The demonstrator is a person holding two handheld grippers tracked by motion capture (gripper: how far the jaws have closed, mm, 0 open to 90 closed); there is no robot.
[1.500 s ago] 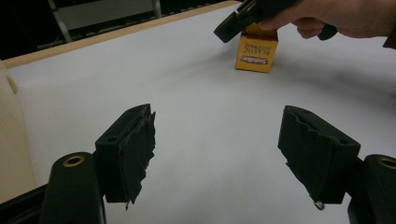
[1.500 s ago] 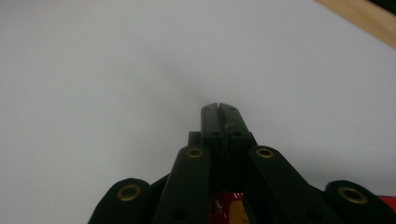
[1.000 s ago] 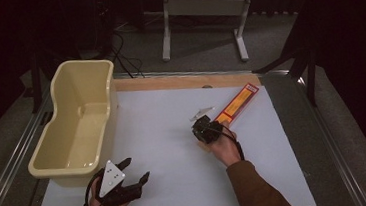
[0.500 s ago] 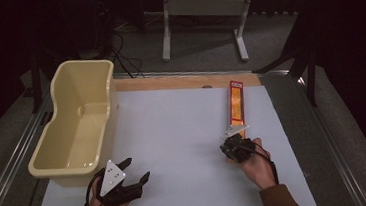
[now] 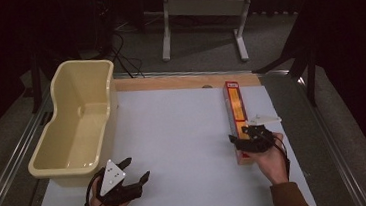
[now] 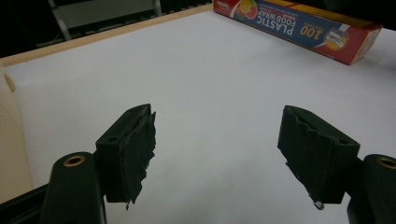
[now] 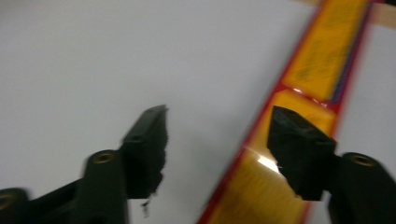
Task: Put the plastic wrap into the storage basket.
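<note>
A long red and yellow plastic food wrap box (image 5: pixel 235 109) lies on the white table top (image 5: pixel 178 133), pointing away from me on the right. My right gripper (image 5: pixel 239 134) is open over the box's near end. In the right gripper view, my right gripper (image 7: pixel 219 140) has one jaw above the box (image 7: pixel 322 51) and the other above bare table. My left gripper (image 5: pixel 136 170) rests open near the front left edge with nothing between its fingers. The left gripper view looks past my left gripper (image 6: pixel 224 154) to the box (image 6: pixel 299 28) farther off.
A cream plastic tub (image 5: pixel 108 104) stands empty along the table's left side, close to my left gripper. A wooden strip (image 5: pixel 169 81) runs along the far edge. A metal stand (image 5: pixel 202 11) is on the floor beyond it.
The box has turned from a diagonal to pointing straight away and has slid nearer. My right gripper moved right and toward me with it. The left gripper has stayed still.
</note>
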